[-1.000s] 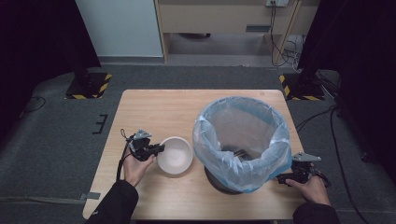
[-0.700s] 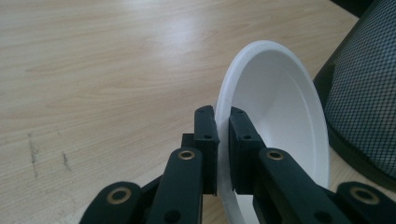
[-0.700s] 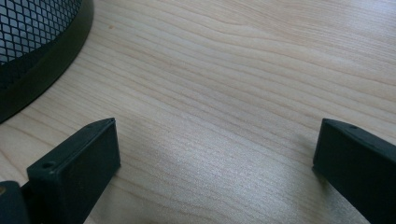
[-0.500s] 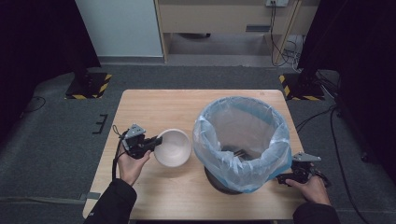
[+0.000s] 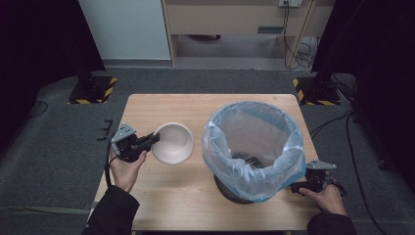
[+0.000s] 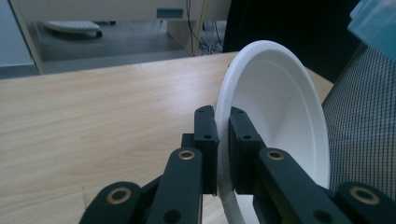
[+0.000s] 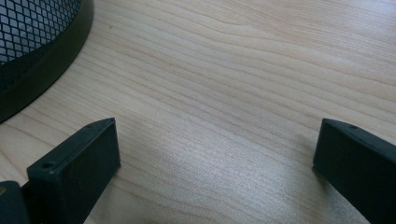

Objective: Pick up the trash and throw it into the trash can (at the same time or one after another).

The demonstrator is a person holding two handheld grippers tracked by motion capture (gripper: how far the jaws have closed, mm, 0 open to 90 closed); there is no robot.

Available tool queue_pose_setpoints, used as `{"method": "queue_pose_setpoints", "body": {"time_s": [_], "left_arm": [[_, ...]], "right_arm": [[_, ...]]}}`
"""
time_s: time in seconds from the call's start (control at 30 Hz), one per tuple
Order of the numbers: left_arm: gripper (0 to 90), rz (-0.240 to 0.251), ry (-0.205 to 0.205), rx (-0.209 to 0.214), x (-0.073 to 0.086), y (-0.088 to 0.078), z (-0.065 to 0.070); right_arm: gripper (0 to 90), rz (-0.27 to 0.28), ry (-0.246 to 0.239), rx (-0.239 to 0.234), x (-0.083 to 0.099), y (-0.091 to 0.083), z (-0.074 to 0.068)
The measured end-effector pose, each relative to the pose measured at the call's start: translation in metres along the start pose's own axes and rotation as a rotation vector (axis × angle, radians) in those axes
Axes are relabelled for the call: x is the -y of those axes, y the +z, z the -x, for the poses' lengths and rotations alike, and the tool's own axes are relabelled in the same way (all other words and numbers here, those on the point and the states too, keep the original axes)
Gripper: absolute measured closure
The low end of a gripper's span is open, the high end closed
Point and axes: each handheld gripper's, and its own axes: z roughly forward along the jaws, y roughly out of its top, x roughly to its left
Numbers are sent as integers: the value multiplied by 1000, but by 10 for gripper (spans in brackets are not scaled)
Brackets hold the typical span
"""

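Gripping the white bowl [image 6: 275, 121] by its rim, the left gripper [image 6: 223, 140] holds it tilted beside the lined wire bin [image 5: 252, 147]; next, tipping it over the bin; the right gripper [image 7: 215, 154] rests spread wide

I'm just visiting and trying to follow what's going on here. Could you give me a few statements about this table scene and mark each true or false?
1. The left gripper pinches the white bowl by its rim. True.
2. The bowl lies flat on the table. False: it is tilted on edge.
3. The right gripper holds the bin. False: its jaws stand open over bare wood.
4. The mesh bin has a pale blue plastic liner. True.
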Motion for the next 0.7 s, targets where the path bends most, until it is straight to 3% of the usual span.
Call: {"method": "queue_pose_setpoints", "body": {"time_s": [0.7], "left_arm": [[835, 218, -8, 29, -39, -48, 7]], "right_arm": [[7, 0, -1, 0, 0, 0, 0]]}}
